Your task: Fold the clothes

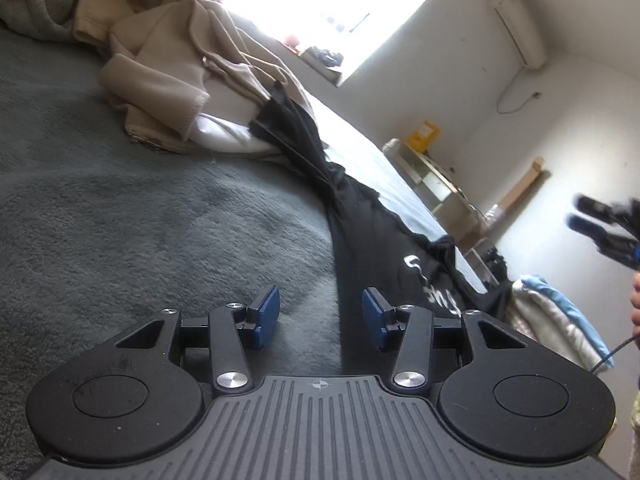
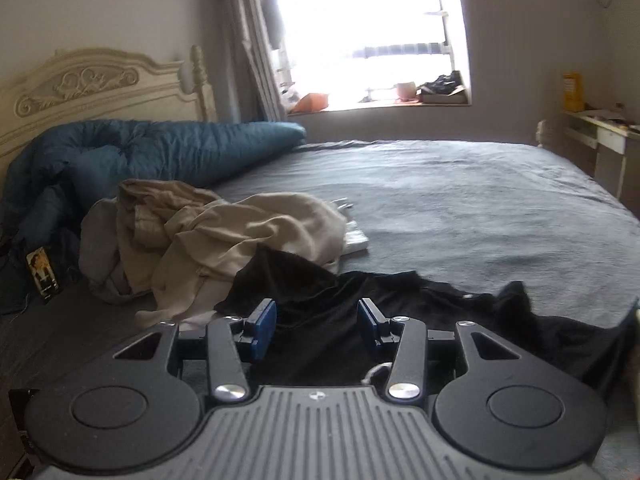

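Grey bedspread [image 1: 160,220] carries a black garment [image 2: 320,300] strung out long, running ahead-right of the left gripper [image 1: 319,318] and directly under the right gripper [image 2: 317,326]. Both released, pads empty; left widening slightly. Right sits nearer.

Wide bare stretch of bed [image 2: 460,200] right of center and toward the window, nothing on it, easy passage. Left side blocked: beige clothes pile [image 2: 224,236] heaped up, blue duvet [image 2: 160,152] rolled behind it against the headboard [image 2: 80,92]. Black garment [image 2: 320,304] lies flat across the near edge, low, passable over. Desk [image 2: 600,132] stands off the bed's far right corner.
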A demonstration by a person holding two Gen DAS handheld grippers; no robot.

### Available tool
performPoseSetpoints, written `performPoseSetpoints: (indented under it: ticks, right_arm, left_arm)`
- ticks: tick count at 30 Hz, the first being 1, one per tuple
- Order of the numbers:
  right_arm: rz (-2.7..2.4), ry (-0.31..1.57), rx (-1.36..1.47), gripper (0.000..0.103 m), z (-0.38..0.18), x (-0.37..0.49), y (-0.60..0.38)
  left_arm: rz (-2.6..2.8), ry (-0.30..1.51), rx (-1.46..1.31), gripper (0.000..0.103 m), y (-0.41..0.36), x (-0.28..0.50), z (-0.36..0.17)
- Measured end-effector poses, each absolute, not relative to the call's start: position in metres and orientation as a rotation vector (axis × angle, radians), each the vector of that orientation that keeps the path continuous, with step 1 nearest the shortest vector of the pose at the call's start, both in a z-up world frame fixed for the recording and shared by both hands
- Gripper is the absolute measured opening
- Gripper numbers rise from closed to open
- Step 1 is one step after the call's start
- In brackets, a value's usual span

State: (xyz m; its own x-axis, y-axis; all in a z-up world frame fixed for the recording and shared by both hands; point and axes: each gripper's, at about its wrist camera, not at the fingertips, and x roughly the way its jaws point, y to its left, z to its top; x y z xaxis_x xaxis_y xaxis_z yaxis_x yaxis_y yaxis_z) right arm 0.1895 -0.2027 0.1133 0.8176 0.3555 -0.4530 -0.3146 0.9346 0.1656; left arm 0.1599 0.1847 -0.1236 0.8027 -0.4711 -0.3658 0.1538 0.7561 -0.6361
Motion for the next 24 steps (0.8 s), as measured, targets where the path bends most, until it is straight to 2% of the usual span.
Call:
performPoseSetpoints:
  ticks: [6,12,19,24]
  right_arm:
    - [0.136,0.458,0.178,0.048,0.136,0.105,-0.309]
    - [0.029,0.51,0.321,0.051,0.108,0.053,-0.384]
    - [0.004,0.603,0.405,0.052,0.021,0.12,-0.405]
    - [-0.105,0.599,0.421,0.052,-0.026,0.2,-0.414]
  left_arm:
    - [-0.384,0.562,-0.611,0.046,0.176,0.144,-0.115]
    - [-0.373,0.575,-0.558,0.046,0.157,0.13,-0.089]
    - [-0.444,0.598,-0.438,0.046,0.085,0.156,-0.045]
    - [-0.493,0.665,-0.382,0.047,0.029,0.188,-0.044]
